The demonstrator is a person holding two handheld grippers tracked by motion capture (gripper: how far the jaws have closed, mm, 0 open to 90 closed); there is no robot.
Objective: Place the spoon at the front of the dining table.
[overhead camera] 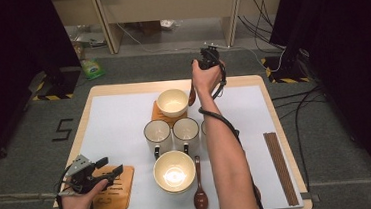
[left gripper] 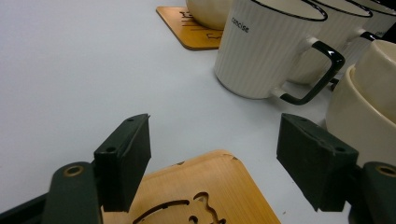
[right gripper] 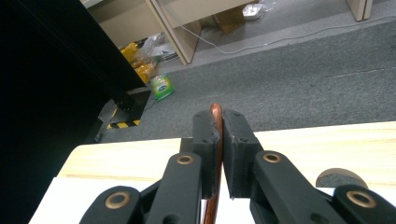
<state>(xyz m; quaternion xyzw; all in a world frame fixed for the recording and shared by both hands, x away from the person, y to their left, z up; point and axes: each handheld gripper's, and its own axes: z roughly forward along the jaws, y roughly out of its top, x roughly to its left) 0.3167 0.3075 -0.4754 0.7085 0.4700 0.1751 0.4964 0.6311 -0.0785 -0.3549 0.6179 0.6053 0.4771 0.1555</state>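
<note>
Spoon point(right gripper: 215, 140) clamped in R claw point(right gripper: 219, 135).

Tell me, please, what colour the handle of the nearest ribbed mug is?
Black, on a cream mug; the left gripper view shows the handle best.

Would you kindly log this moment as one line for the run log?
right gripper: shut on wooden spoon, held beside far bowl | left gripper: open above near coaster, holding nothing | mugs: untouched

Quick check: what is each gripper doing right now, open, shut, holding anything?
Left gripper: open, empty, over the wooden coaster.
Right gripper: shut on the brown wooden spoon handle.
</note>
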